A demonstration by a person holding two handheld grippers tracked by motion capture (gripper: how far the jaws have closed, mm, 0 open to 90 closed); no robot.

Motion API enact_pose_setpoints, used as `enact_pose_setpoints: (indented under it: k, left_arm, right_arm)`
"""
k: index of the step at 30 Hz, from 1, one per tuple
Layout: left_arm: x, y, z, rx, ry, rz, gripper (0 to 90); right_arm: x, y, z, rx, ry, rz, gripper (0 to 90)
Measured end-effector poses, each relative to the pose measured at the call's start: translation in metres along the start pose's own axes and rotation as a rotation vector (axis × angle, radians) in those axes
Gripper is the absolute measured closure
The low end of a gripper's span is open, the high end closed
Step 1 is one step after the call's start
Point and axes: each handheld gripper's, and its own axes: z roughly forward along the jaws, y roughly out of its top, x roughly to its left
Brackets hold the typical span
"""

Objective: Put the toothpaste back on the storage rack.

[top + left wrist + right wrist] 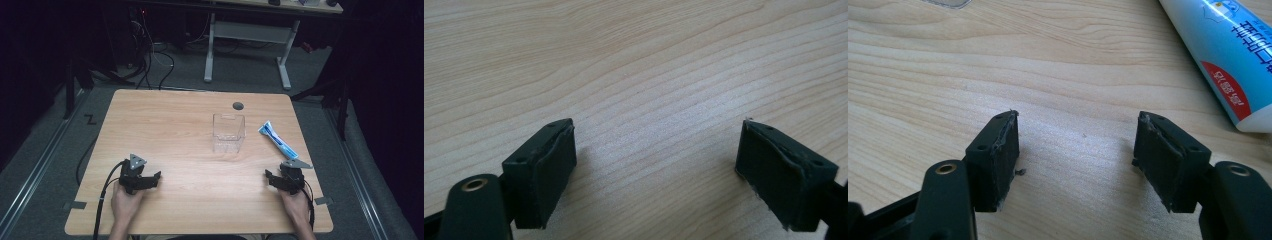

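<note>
A clear plastic box (228,132) stands open-topped near the middle of the wooden table (165,125). To its right lies a blue and white toothpaste tube (278,140), seen close up as the tube (1228,60) at the upper right of the right gripper view. My left gripper (146,179) rests near the front left, jaws wide apart over bare wood, and the same open left gripper (656,165) holds nothing. My right gripper (281,179) sits at the front right, just short of the tube's cap end; the right gripper (1075,150) is open and empty.
A dark round grommet (238,105) is set in the table's far edge behind the box. Beyond the table stand a white-legged desk (250,35) and loose cables (155,55) on the grey floor. A corner of the clear box (945,3) shows at the top left of the right gripper view.
</note>
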Motion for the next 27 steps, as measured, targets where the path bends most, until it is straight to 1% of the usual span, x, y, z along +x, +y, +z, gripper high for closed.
enact_pose_setpoints:
  k: [9, 16, 17, 18, 21, 22, 23, 25, 27]
  left_arm:
    - [0.000, 0.000, 0.000, 0.000, 0.000, 0.000, 16.9]
    - [0.000, 0.000, 0.000, 0.001, 0.001, 0.000, 17.0]
    - [0.000, 0.000, 0.000, 0.001, 0.002, -0.001, 17.0]
    - [0.000, 0.000, 0.000, 0.000, 0.003, -0.002, 17.0]
    - [0.000, 0.000, 0.000, 0.000, 0.006, -0.003, 17.0]
    - [-0.001, 0.000, 0.000, 0.000, 0.006, -0.005, 17.0]
    - [-0.001, 0.000, 0.000, 0.000, 0.006, -0.005, 17.0]
    - [-0.001, 0.000, 0.000, 0.000, 0.006, -0.006, 17.0]
    - [-0.001, 0.000, 0.000, 0.000, 0.006, -0.005, 17.0]
  right_arm:
    - [0.000, 0.000, 0.000, 0.001, -0.003, 0.003, 33.7]
    - [0.000, 0.000, -0.002, 0.015, 0.001, 0.013, 35.1]
    - [0.001, -0.001, -0.003, 0.017, -0.016, 0.017, 35.1]
    - [0.001, -0.001, -0.004, 0.014, -0.021, 0.020, 35.1]
    - [0.001, -0.003, -0.005, 0.004, -0.020, 0.031, 34.8]
    - [0.000, -0.005, -0.007, -0.018, 0.006, 0.042, 32.2]
    - [0.000, -0.005, -0.007, -0.018, 0.006, 0.042, 32.2]
    - [0.000, -0.006, -0.011, -0.027, 0.032, 0.046, 29.7]
    - [0.000, -0.007, -0.014, -0.033, 0.042, 0.044, 28.3]
